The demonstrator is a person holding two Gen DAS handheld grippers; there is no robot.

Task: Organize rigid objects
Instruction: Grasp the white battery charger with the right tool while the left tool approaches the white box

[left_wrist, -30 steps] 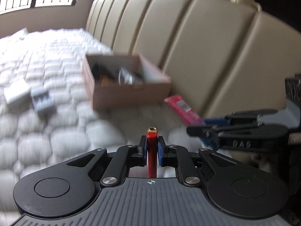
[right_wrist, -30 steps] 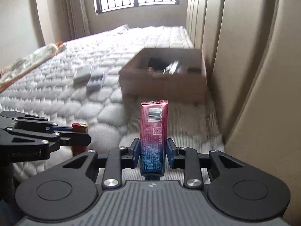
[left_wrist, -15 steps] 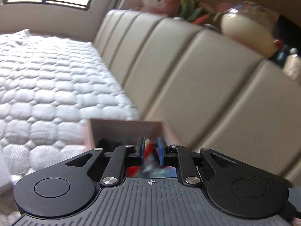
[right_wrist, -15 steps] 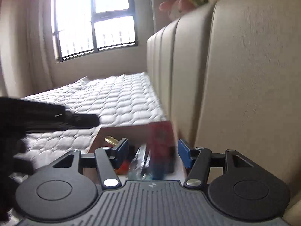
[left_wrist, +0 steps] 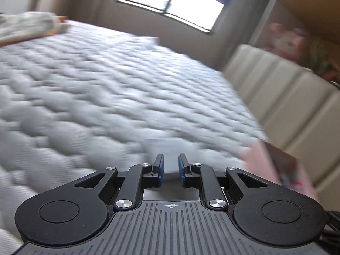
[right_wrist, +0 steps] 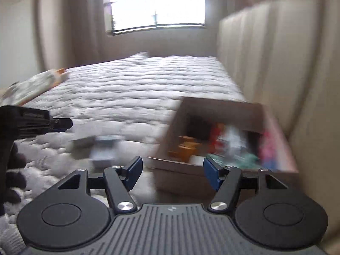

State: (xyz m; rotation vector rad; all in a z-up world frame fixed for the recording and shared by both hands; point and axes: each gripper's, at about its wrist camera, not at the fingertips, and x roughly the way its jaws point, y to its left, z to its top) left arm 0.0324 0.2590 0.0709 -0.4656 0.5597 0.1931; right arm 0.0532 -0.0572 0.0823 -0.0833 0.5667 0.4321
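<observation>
While the right gripper [right_wrist: 171, 174] has just been opening, its fingers [right_wrist: 133, 171] now stand wide with nothing between them, just short of the box [right_wrist: 223, 110]. The box sits on the bed [right_wrist: 131, 89] against the headboard [right_wrist: 276, 63] at right, holding blurred orange, red and pink items; their axes cannot be told. The left gripper [left_wrist: 171, 171] is nearly closed and empty. Two grey packs [right_wrist: 93, 144] lie left of the box.

Open mattress [right_wrist: 131, 89] left; box [right_wrist: 214, 110] (against headboard [right_wrist: 276, 63]) blocks right.
</observation>
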